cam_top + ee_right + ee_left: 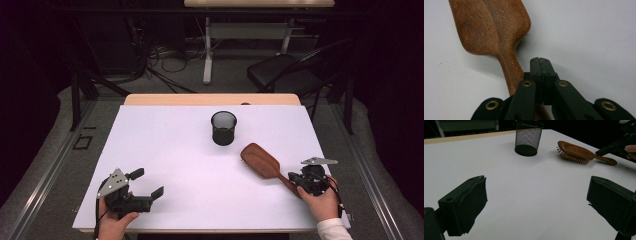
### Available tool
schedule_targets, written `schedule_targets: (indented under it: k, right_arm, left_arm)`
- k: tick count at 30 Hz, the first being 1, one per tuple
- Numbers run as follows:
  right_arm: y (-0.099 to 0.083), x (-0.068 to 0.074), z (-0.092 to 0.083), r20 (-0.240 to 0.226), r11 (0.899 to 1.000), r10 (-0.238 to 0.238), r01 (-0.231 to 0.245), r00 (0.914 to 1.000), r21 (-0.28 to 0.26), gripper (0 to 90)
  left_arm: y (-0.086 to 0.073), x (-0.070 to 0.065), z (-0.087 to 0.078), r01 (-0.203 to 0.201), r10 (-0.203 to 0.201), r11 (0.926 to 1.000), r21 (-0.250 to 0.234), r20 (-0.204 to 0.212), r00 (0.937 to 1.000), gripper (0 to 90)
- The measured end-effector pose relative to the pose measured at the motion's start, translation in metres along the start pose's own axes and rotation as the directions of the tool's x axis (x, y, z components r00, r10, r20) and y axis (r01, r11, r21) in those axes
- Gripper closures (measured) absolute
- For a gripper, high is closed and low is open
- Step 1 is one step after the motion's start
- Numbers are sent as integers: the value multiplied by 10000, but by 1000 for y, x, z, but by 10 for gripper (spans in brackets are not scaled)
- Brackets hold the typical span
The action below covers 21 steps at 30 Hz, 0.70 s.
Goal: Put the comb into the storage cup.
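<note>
Left gripper at near left by the table's near edge, jaws spread wide, nothing between them; bare white top ahead of it. Right gripper at near right corner, jaws clenched together with nothing in them, resting over the brush handle beside the right edge. Brush lies bristles down, head angled far-left, toward mid table. Mesh cup upright just beyond it, centre-far. Black chair on floor past the far edge.

Beyond the white tabletop where the tools work, grey carpet, tangled cables, a black chair and another desk's legs sit in dim light.
</note>
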State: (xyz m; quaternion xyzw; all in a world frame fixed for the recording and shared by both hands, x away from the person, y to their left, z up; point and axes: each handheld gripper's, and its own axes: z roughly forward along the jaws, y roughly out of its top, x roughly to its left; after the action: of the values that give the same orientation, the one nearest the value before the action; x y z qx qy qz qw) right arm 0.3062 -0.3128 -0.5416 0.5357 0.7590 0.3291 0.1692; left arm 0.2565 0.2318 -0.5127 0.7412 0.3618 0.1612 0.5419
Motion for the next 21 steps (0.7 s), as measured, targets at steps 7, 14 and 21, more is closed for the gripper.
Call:
schedule_targets:
  k: [7, 14, 21]
  right_arm:
    - [-3, 5, -3, -144, 10000, 54, -53, 9999, 31, 900]
    - [-6, 10, -4, -279, 10000, -23, 24, 9996, 65, 900]
    - [-6, 11, -4, -331, 10000, -54, 55, 9994, 35, 900]
  left_arm:
    - [0, 0, 0, 3, -3, 10000, 0, 3, 10000, 29]
    - [0, 0, 1, 34, -34, 10000, -9, 13, 10000, 29]
    - [0, 0, 1, 47, -47, 10000, -6, 2, 10000, 30]
